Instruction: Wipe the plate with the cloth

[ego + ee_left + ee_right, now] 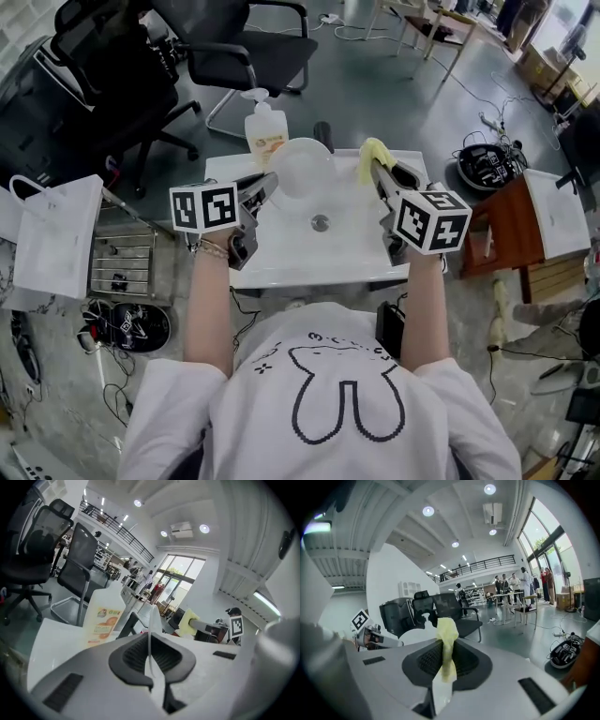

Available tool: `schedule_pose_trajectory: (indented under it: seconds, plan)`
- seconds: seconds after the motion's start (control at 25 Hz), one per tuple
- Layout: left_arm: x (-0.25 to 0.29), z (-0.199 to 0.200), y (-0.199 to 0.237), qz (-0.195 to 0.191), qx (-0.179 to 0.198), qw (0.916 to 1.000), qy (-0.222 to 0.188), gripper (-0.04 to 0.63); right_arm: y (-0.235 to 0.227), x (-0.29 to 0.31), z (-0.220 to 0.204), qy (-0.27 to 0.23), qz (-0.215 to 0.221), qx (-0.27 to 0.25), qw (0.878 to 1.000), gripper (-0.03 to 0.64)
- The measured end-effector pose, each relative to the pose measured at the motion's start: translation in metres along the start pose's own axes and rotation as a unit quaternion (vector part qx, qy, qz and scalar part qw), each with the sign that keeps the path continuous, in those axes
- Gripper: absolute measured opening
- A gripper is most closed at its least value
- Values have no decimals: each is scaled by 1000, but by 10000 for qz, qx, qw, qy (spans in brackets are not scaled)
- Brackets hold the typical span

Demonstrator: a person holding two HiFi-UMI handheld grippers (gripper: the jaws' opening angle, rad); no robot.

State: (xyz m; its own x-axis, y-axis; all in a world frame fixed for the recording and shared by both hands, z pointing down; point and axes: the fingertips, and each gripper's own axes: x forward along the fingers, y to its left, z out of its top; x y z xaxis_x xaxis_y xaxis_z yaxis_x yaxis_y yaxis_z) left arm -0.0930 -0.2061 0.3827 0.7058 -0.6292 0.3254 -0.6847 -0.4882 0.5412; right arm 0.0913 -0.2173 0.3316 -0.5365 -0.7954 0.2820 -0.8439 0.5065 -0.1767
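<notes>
We see both grippers closed, each on its own thing. The left gripper has its jaws drawn almost together on the rim of the white plate. In the left gripper view the plate stands edge-on as a thin white line pinched between the two dark pads. From the head view the plate juts out from that gripper's tips, its round face turned up towards us, over the far half of the white table.

The right gripper is clamped on the yellow cloth. The cloth is bunched between the pads and rises above them in a soft crumpled tuft. In the head view the cloth sits at the tip of the right gripper, just beside the plate's right edge. We cannot tell whether cloth and plate touch.

The two grippers point away from us, roughly side by side, with the plate between their tips. A soap bottle with an orange label stands at the table's far edge, just behind the plate. A black office chair stands beyond the table.
</notes>
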Motion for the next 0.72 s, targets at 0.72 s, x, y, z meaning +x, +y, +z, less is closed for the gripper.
schedule_pose_trajectory:
  seconds: [0.72]
  plan:
    - [27, 40, -75, -534, 780, 9955, 9, 17, 108, 37, 66, -581, 1268, -707, 9877, 51]
